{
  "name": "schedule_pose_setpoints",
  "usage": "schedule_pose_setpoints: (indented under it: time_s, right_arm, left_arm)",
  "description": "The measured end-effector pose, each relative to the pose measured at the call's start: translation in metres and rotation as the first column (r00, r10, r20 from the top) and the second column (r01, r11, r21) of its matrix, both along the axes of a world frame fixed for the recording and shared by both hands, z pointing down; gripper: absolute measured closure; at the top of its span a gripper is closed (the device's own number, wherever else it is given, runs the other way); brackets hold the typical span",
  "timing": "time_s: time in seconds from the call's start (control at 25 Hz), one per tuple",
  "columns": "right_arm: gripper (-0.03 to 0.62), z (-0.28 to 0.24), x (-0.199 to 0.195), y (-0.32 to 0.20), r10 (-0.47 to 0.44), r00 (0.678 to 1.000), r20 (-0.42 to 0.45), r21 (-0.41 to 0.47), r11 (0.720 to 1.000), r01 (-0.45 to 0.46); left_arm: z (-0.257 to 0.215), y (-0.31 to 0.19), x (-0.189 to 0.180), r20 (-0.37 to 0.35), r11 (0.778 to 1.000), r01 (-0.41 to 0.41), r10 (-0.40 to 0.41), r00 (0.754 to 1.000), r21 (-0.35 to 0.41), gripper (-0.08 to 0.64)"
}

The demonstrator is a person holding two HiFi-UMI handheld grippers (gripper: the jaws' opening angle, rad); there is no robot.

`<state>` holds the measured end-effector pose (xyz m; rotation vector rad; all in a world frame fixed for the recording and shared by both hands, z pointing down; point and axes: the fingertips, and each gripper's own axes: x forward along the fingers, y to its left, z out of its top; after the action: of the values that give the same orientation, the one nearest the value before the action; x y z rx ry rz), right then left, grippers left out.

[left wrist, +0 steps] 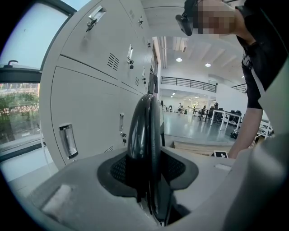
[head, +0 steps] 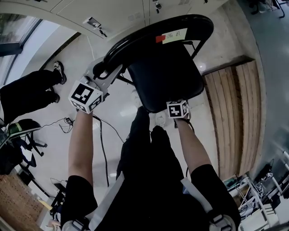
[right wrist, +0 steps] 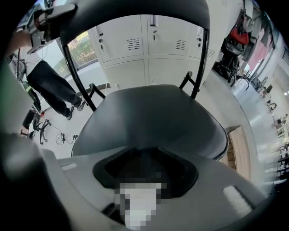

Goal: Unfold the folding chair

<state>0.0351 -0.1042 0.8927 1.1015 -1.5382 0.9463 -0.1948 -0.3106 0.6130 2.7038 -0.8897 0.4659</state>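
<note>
Chair: before the lockers, seat nearly level.
Left gripper: clamped on backrest rim, the lockers' side.
Right gripper: clamped on the seat's front edge, away from the lockers; it likely presses down.

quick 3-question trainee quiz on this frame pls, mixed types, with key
1. True or false: the left gripper is clamped on the backrest.
2. What does the right gripper grip? A) the seat's front edge B) a leg C) nothing
3. Fill in: the grey units behind the chair are ___.

Key: 1 true; 2 A; 3 lockers.
</note>
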Motion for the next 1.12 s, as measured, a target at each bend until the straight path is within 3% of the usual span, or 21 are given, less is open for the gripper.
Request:
schedule_pose_setpoints:
  time_s: [0.64,1.12]
  right_arm:
    - [0.425,0.022,-0.004,-0.013,0.013,1.000,-0.001,0.025,1.000,-0.013]
    - [0.425,0.039,-0.005,-0.013,0.025,1.000,-0.007,-0.004,1.000,-0.025]
  left_arm:
    - [0.017,-0.043,-0.017,-0.066,0.999,0.039,-0.039,0.997,-0.011,0.407]
    - [0.032,-0.068,-0.027,-0.101,0.998,0.053,-0.056,0.993,-0.034,0.400]
